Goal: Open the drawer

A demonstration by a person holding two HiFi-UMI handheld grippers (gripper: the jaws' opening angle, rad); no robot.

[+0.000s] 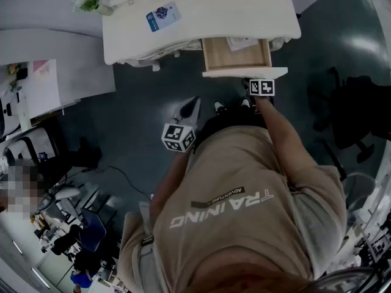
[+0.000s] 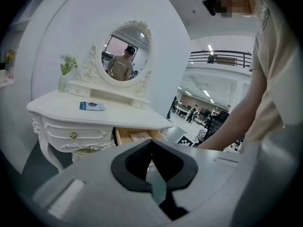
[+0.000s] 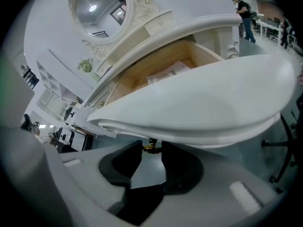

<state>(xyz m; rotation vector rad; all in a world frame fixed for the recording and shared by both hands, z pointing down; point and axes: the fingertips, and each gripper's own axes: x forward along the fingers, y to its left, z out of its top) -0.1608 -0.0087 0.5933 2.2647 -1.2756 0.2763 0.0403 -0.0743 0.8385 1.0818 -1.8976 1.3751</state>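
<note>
Beige-shirted person (image 1: 244, 212) on dark floor (image 1: 140, 139): right gripper (image 3: 151, 150) clamps open drawer's (image 1: 236, 54) knob (image 3: 152, 147) at twelve o'clock, left gripper's (image 2: 151, 145) jaws together.

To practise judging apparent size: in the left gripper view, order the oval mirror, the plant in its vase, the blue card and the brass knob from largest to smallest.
1. oval mirror
2. plant in its vase
3. blue card, lying flat, so foreshortened
4. brass knob, on the closed drawer front
</note>
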